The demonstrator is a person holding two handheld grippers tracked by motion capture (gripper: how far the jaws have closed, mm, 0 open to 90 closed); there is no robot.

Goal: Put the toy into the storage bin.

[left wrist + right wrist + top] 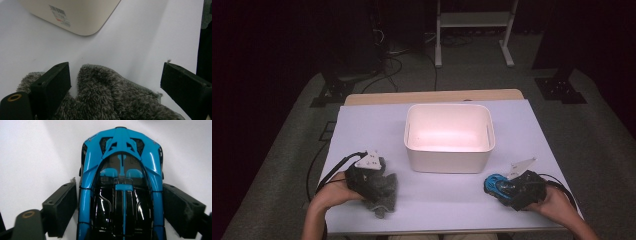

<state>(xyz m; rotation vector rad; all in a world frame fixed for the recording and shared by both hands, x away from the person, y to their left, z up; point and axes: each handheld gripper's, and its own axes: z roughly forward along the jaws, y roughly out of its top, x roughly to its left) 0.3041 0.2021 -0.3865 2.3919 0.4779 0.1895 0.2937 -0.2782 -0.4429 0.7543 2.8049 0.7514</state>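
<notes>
Fuzzy grey knitted cloth (pixel 110 97), glossy blue plastic toy car (pixel 122 185), smooth matt white bin (pixel 449 159)

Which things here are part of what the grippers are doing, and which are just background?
In use:
- fuzzy grey knitted cloth, between left gripper jaws
- glossy blue toy car, between right gripper jaws
- cream plastic bin

Background:
- white metal stand
- black floor cables

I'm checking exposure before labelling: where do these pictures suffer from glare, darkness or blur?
High view: the room behind is nearly black, and the white bin glows overexposed inside. Left gripper view: the grey fuzzy cloth is soft and dim. Right gripper view: the blue toy car shows bright reflections on its glossy roof; the table looks washed out.
</notes>
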